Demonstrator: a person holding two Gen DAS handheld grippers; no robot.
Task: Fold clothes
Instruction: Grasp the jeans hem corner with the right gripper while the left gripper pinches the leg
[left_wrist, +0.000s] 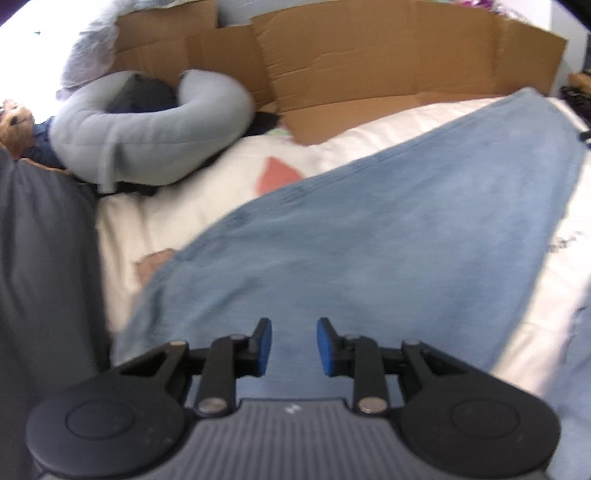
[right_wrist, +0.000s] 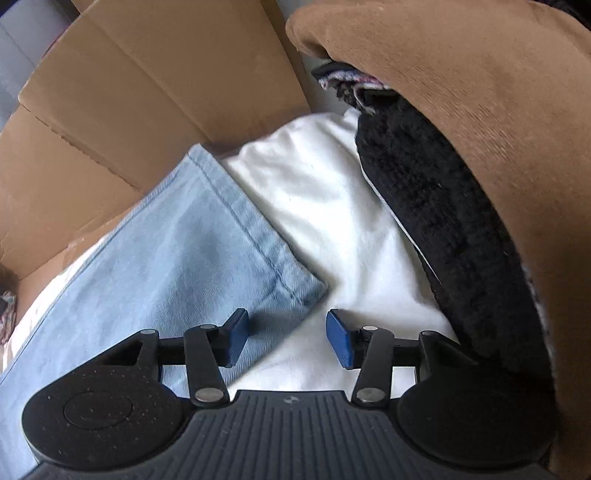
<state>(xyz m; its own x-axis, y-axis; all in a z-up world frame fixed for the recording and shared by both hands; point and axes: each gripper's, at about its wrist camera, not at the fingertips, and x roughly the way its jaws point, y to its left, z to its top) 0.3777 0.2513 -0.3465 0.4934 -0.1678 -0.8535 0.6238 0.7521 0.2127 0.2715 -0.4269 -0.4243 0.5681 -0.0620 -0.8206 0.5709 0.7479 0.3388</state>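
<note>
Light-blue jeans spread flat on white bedding, hemmed leg end near cardboard.

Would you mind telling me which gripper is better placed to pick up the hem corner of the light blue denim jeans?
Right. The right gripper hangs open directly by the light blue denim jeans' stitched hem corner; the left gripper is over mid-fabric.
</note>
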